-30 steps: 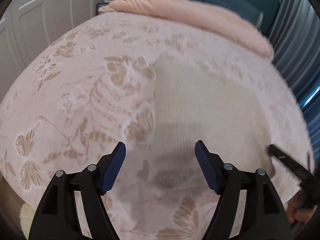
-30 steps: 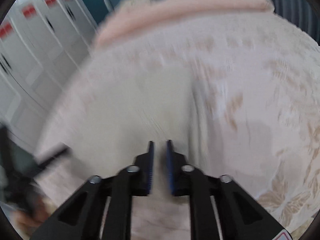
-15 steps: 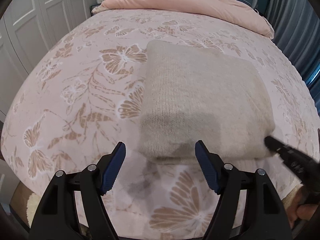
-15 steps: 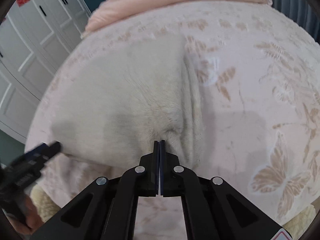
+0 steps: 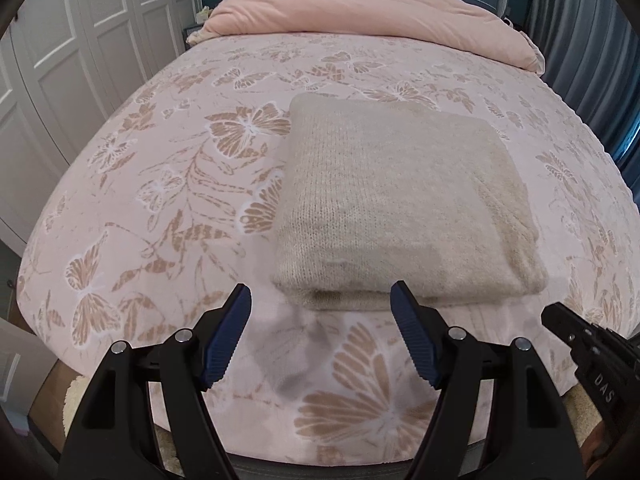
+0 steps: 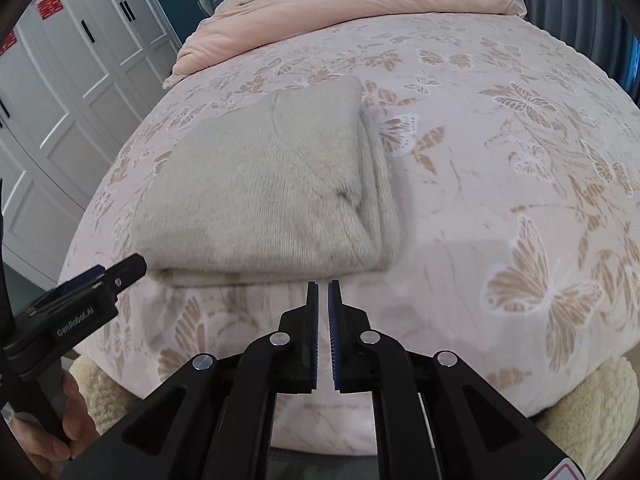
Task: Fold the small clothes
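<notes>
Left wrist view was filled by the folded beige sweater [image 5: 400, 208], seen lying flat on the butterfly-print bedspread [image 5: 160, 200], well short of the pink duvet [image 5: 360, 12] rolled at the far end of the bed. A second earlier the knit had been seen much closer and blurred, almost under the fingertips; now its near folded edge was seen just beyond both tools, so both hands were judged to have been drawn back from it.

The left gripper [image 5: 320, 332] was shown wide apart with nothing between its blue pads, only bedspread being visible in the gap, and its jaws were still being opened a little. The right gripper [image 6: 323, 320] had been pressed fully together half a second before; a narrow slit was now seen between its pads, the jaws opening, and no cloth was caught in them.

The sweater was left as a neat, squared stack of several layers, although a loose ridge along its right side, near the bare bedspread, could perhaps be an untucked sleeve; this could not be settled from the distorted edge. The fold of this garment was therefore judged finished, and release and withdrawal complete.
</notes>
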